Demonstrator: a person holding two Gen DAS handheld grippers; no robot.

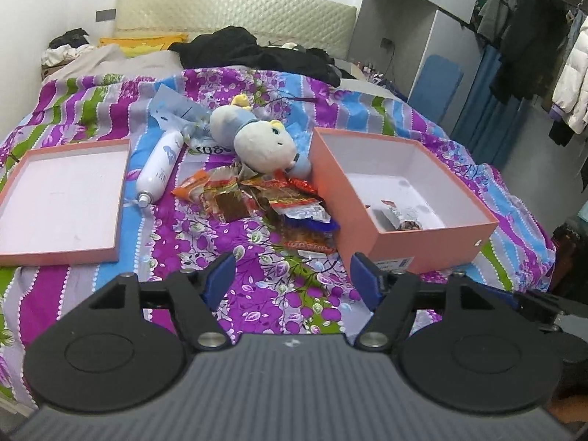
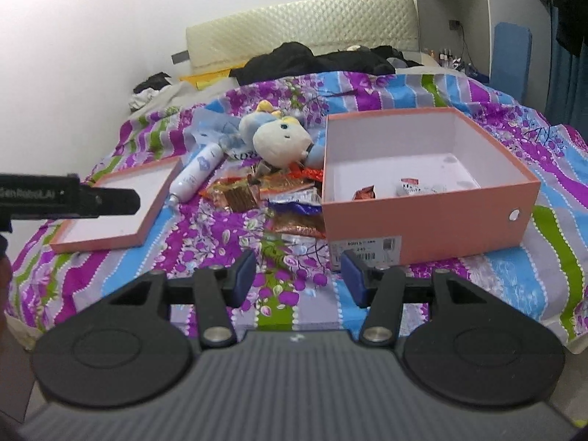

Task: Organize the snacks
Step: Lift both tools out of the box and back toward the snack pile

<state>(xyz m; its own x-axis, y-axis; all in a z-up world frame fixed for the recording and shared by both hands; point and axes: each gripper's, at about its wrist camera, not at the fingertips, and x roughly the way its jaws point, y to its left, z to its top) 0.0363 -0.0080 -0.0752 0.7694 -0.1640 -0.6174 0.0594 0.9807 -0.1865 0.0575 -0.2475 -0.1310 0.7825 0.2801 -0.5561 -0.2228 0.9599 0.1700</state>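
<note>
A heap of snack packets [image 1: 257, 198] [image 2: 272, 198] lies on the bedspread just left of an open pink box [image 1: 415, 235] [image 2: 433, 217]. The box holds a few small packets [image 1: 397, 217] [image 2: 408, 187]. My left gripper [image 1: 294, 275] is open and empty, hovering above the bed in front of the heap. My right gripper [image 2: 297, 275] is open and empty, in front of the box's near left corner. Part of the left gripper's body shows at the left edge of the right wrist view [image 2: 66, 198].
The pink box lid [image 1: 62, 198] [image 2: 121, 202] lies upturned on the left. A white spray bottle [image 1: 160, 169] [image 2: 196, 176] and a plush toy [image 1: 257, 136] [image 2: 279, 139] lie behind the heap. Dark clothes [image 1: 250, 51] sit by the headboard. Hanging clothes [image 1: 533, 44] stand right.
</note>
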